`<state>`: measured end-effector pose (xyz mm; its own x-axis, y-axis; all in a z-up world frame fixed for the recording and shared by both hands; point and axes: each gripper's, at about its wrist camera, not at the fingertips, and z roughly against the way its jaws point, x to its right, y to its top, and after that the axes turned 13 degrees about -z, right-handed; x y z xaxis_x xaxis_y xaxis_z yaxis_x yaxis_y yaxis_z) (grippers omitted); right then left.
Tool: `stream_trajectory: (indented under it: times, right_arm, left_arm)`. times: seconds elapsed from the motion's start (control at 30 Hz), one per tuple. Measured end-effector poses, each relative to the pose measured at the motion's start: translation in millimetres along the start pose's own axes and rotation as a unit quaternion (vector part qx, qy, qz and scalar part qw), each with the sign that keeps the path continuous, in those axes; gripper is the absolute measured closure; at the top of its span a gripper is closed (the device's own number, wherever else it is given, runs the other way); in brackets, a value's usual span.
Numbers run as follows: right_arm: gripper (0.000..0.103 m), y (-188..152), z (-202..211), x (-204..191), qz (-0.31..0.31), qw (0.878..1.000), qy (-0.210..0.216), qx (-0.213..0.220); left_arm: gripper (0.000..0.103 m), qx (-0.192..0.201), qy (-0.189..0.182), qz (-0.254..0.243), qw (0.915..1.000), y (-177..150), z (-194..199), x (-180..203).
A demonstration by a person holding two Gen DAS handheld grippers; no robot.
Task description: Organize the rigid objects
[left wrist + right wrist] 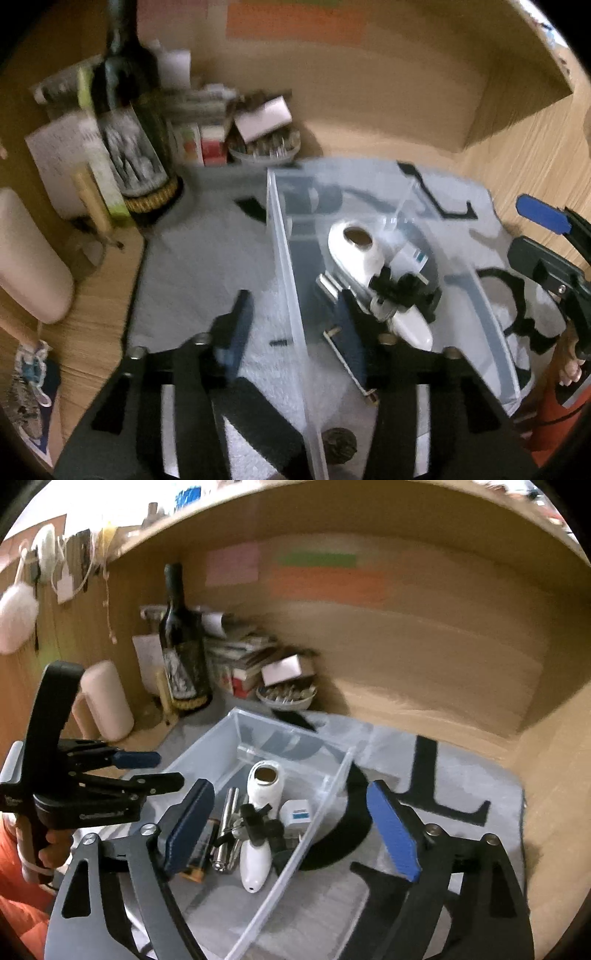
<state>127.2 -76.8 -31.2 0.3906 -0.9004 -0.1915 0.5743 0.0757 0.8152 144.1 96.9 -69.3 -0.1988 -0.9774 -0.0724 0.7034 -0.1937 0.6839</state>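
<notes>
Clear bin (pixel 295 734) contents overlap; motion blur smears details.

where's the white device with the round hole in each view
Left wrist: white device sits right of centre, inside the clear bin, beyond the gripper.
Right wrist: white device sits centre, slightly left, in the clear bin.
Shared landmark: dark wine bottle, upper left in both.
</notes>
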Motion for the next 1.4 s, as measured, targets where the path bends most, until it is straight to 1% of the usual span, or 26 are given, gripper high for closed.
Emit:
stream_trajectory:
  times: [0.07, 0.1, 0.17, 0.2, 0.23, 0.4, 0.5, 0.57, 0.73, 0.9, 1.07, 1.4]
  right_arm:
    - [0.015, 0, 11, 3, -0.007, 1.0, -0.007, 0.013]
    - [0.014, -1, 15, 4, -0.009, 1.0, -0.008, 0.019]
    - [0.005, -3, 26, 6, -0.016, 0.999, -0.012, 0.032]
    - [0.004, -4, 30, 7, -0.018, 0.999, -0.013, 0.038]
    - [0.0, -6, 37, 7, -0.02, 0.999, -0.015, 0.047]
    - [0.0, -15, 63, 7, -0.021, 0.996, -0.029, 0.085]
    - [0.0, -21, 78, 5, -0.019, 0.993, -0.037, 0.106]
    - [0.0, -25, 88, 4, -0.02, 0.992, -0.041, 0.12]
    - [0.0, -31, 109, 4, -0.028, 0.988, -0.044, 0.145]
    - [0.0, -37, 125, 0, -0.023, 0.985, -0.044, 0.167]
    - [0.0, -40, 132, -2, -0.023, 0.983, -0.042, 0.178]
    - [0.0, -41, 131, -3, -0.026, 0.983, -0.042, 0.176]
  left_arm:
    - [0.036, 0.016, 0.007, 0.0, 0.9998, 2, 13, 2]
    - [0.034, 0.026, 0.008, 0.002, 0.9996, 3, 20, 3]
    - [0.027, 0.042, 0.012, 0.002, 0.999, 4, 32, 8]
    - [0.025, 0.05, 0.014, 0.002, 0.9986, 5, 37, 10]
    - [0.021, 0.061, 0.019, 0.002, 0.998, 4, 45, 13]
    - [0.012, 0.104, 0.04, -0.011, 0.9937, 2, 72, 31]
    - [0.007, 0.143, 0.063, -0.022, 0.9875, -2, 93, 44]
    - [0.003, 0.171, 0.078, -0.028, 0.9817, -6, 108, 54]
    - [0.001, 0.211, 0.091, -0.037, 0.9725, -15, 132, 71]
    - [0.001, 0.233, 0.09, -0.04, 0.9674, -22, 146, 82]
    - [0.001, 0.241, 0.09, -0.039, 0.9655, -25, 151, 85]
    - [0.001, 0.245, 0.089, -0.039, 0.9646, -27, 153, 86]
